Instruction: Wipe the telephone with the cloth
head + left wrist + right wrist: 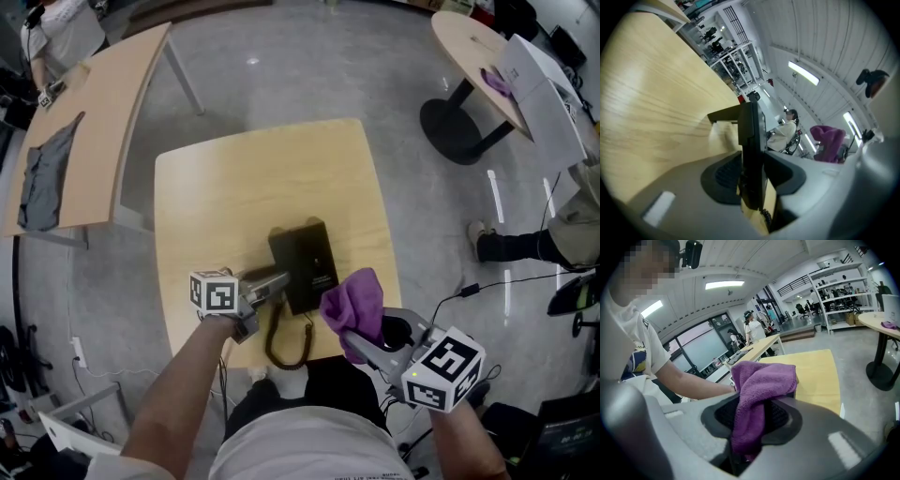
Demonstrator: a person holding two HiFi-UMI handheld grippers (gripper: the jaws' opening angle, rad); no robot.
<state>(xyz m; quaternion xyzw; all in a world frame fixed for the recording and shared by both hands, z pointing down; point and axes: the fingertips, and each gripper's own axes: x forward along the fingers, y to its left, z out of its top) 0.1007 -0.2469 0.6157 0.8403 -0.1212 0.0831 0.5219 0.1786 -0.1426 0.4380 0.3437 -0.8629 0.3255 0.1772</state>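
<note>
The left gripper (752, 172) is released. Its jaws stand apart around the telephone's (305, 265) near left edge without pressing it, probably placed there to stop it sliding. The right gripper (757, 417) is clenched on the purple cloth (761, 380), which bunches out ahead of the jaws as a soft wad for wiping. The telephone lies flat by the surface's (244, 178) near edge, with its cord (281, 345) trailing over that edge.
</note>
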